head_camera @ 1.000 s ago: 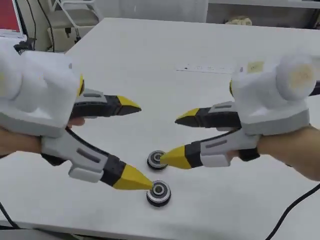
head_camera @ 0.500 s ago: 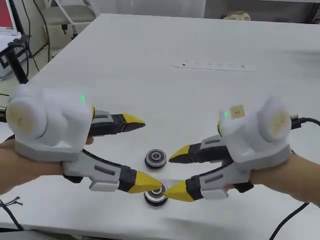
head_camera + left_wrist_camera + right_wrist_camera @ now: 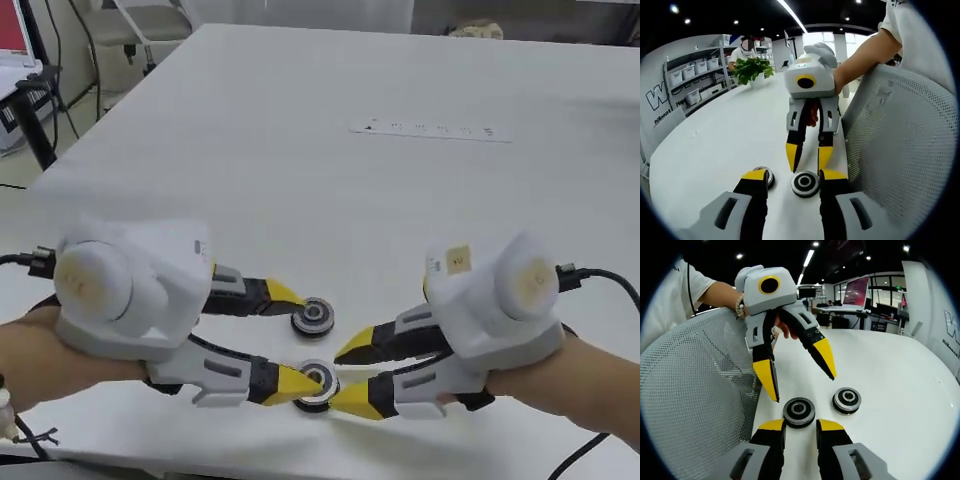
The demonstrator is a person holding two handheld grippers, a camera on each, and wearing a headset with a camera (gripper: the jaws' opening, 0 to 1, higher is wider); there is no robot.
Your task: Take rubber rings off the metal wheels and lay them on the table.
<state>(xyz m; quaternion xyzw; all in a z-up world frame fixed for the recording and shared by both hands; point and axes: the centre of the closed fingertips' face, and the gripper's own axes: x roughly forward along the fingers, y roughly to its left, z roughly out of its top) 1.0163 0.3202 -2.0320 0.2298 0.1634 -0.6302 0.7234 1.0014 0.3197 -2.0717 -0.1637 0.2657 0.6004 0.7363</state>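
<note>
**A:** Pose of the left gripper [image 3: 308,340]?

**B:** It sits low over the table [image 3: 400,200], reaching in from the left hand [image 3: 40,350] with its jaws spread wide and holding nothing.

**A:** And the right gripper [image 3: 336,378]?

**B:** It faces the other, level with it, in the right hand [image 3: 585,375]. Its jaws are parted more narrowly and grip nothing.

**A:** Where are the wheels?

**B:** Both lie flat between the tips. The near wheel [image 3: 799,411] sits just ahead of the right gripper's jaws, at the left gripper's lower tip. I cannot tell if they touch. The far wheel [image 3: 847,400] lies beside the left gripper's upper tip.

**A:** Rings?

**B:** A dark rubber ring [image 3: 786,413] is still on each.
</note>
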